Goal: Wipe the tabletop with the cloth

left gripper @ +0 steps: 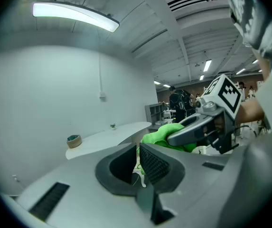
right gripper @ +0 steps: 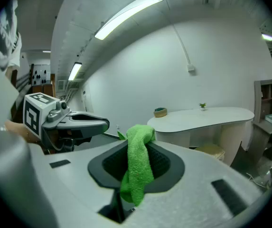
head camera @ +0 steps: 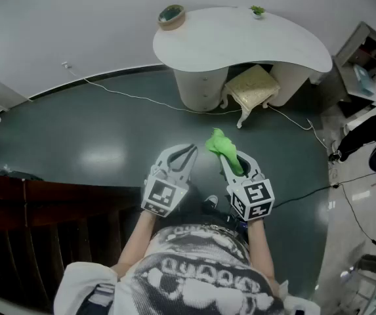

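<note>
**Cloth held away from worktop**

We find the right tool [head camera: 232, 164] clenched on a bright green terry cloth [head camera: 222, 144], above the dark floor [head camera: 96, 136] and well apart from the white curved worktop [head camera: 240, 38]. The left tool [left gripper: 138, 158] is closed, gripping nothing.

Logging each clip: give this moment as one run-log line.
phase: pre-wipe | right gripper: shut on green cloth | left gripper: empty | table: ahead, untouched

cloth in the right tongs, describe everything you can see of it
The cloth is bright green, fuzzy terry-like fabric, bunched into a strip. The right tongs are shut on its middle; one end puffs past the tips, the rest hangs down between them. It is held in the air, well short of the white table.
</note>
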Action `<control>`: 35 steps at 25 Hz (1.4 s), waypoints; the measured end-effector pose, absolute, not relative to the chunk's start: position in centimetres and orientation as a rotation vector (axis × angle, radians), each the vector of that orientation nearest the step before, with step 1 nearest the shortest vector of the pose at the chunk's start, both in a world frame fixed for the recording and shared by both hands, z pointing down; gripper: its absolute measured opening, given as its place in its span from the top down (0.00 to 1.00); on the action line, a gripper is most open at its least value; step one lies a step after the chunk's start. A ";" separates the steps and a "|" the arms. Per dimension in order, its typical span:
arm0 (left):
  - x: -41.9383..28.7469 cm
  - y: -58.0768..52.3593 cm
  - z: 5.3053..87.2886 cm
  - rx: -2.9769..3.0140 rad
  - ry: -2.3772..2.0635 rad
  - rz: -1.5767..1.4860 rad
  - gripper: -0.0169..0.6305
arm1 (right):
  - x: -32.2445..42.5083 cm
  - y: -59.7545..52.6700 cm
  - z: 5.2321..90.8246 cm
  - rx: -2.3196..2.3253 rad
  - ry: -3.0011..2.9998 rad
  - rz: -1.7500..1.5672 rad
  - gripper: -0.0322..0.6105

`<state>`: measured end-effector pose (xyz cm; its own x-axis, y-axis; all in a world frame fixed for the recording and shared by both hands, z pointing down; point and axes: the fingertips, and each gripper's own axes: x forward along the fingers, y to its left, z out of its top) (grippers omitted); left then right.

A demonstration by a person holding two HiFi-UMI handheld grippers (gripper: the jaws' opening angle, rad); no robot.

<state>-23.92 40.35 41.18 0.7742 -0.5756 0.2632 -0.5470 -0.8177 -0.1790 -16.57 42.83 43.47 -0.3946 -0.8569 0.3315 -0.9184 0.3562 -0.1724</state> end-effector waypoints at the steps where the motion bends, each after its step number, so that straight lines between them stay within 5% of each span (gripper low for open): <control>1: -23.9 40.3 41.2 -2.871 0.912 -0.472 0.94 | -16.5 42.8 43.5 1.610 -2.432 0.491 0.85; 35: -23.2 36.1 42.1 -2.856 0.934 -0.541 0.94 | -13.8 37.9 45.1 1.638 -2.428 0.545 0.85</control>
<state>-23.17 36.14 42.14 0.7506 -0.5867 0.3038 -0.5556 -0.8094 -0.1904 -13.85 37.90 45.14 -0.3858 -0.8608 0.3318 -0.9201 0.3324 -0.2073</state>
